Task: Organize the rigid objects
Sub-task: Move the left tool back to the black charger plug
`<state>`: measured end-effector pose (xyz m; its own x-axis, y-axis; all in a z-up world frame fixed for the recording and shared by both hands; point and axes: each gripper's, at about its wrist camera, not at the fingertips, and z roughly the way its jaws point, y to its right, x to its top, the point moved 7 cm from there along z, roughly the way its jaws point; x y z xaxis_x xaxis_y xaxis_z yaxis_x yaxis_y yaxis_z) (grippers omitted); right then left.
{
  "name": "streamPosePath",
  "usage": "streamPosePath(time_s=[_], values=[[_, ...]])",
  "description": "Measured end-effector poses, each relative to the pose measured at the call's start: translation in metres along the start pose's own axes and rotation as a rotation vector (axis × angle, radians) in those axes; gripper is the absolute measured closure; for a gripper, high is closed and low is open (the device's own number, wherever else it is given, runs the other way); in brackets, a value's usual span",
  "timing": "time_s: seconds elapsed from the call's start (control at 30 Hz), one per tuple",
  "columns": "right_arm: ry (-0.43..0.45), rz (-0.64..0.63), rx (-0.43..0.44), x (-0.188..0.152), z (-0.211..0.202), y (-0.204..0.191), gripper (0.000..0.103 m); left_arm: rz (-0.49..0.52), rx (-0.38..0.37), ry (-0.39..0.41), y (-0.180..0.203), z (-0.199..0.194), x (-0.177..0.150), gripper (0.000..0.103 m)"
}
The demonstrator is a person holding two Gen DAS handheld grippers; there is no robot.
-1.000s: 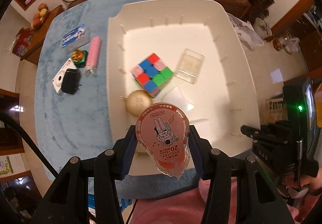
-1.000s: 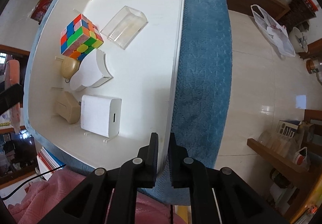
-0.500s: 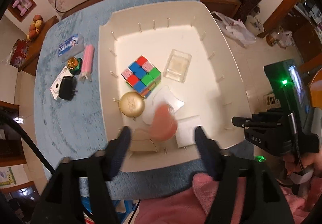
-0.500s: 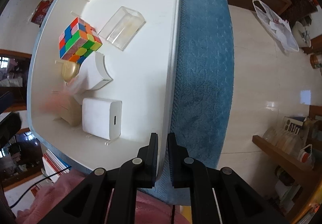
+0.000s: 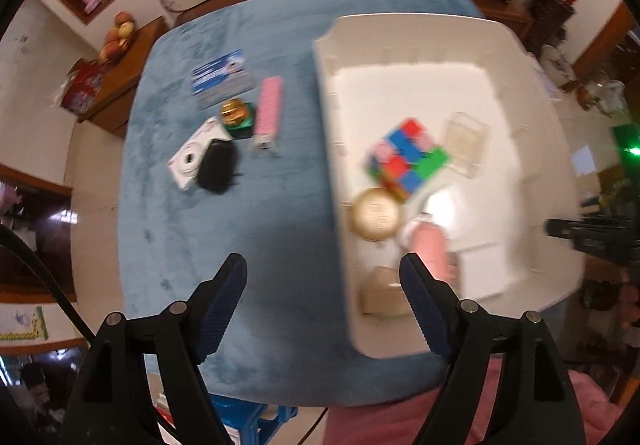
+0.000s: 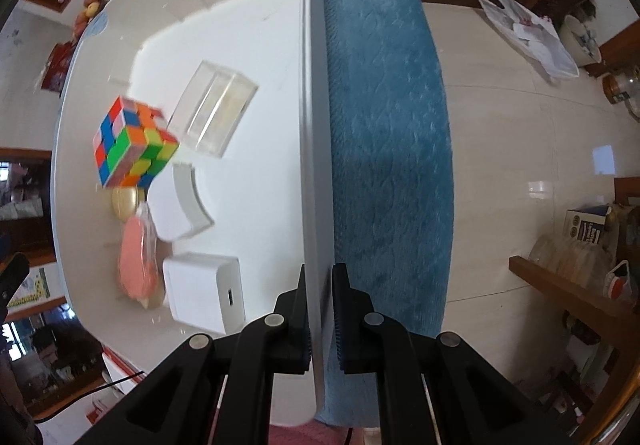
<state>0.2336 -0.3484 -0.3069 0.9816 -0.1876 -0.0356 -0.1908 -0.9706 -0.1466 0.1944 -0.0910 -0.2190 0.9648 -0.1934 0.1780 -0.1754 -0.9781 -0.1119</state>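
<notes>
The right tool (image 6: 320,309) clamps the tray (image 6: 316,125) rim, apparently steadying it on the blue worktop (image 5: 240,225). The left tool (image 5: 324,277), jaws just opened and empty, hangs over the worktop; the pink tape dispenser (image 6: 138,265) lies inside the tray beside the cube (image 6: 132,143), seemingly sorted, with the camera (image 5: 192,161) outside.

We count one white plastic tray (image 5: 532,93) holding seven items, including one multicoloured puzzle cube (image 5: 408,157), and five items on the blue-covered surface (image 5: 248,229).

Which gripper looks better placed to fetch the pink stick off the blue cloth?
Left. The left gripper is open and empty above the cloth near the pink stick; the right gripper clamps the bin's rim.
</notes>
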Motion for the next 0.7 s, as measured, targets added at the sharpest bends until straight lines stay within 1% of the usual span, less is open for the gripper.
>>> streamPosePath(time_s=[0.07, 0.17, 0.33, 0.4, 0.5, 0.6, 0.7], values=[[0.004, 0.024, -0.001, 0.005, 0.0, 0.001, 0.094, -0.032, 0.01, -0.023, -0.017, 0.011, 0.005, 0.022], [0.01, 0.061, 0.0, 0.011, 0.001, 0.003, 0.094, -0.047, 0.027, -0.037, -0.038, 0.025, 0.015, 0.022], [0.013, 0.13, 0.003, 0.022, 0.004, 0.009, 0.094, -0.057, 0.106, -0.045, -0.071, 0.049, 0.031, 0.022], [0.017, 0.155, -0.001, 0.025, 0.006, 0.01, 0.094, -0.05, 0.15, -0.042, -0.083, 0.059, 0.037, 0.022], [0.018, 0.186, -0.013, 0.026, 0.009, 0.011, 0.094, -0.027, 0.239, -0.05, -0.1, 0.079, 0.042, 0.022], [0.023, 0.204, -0.039, 0.028, 0.011, 0.012, 0.094, 0.019, 0.299, -0.052, -0.109, 0.098, 0.047, 0.022], [0.028, 0.218, -0.055, 0.03, 0.012, 0.013, 0.094, 0.084, 0.34, -0.049, -0.113, 0.113, 0.05, 0.022]])
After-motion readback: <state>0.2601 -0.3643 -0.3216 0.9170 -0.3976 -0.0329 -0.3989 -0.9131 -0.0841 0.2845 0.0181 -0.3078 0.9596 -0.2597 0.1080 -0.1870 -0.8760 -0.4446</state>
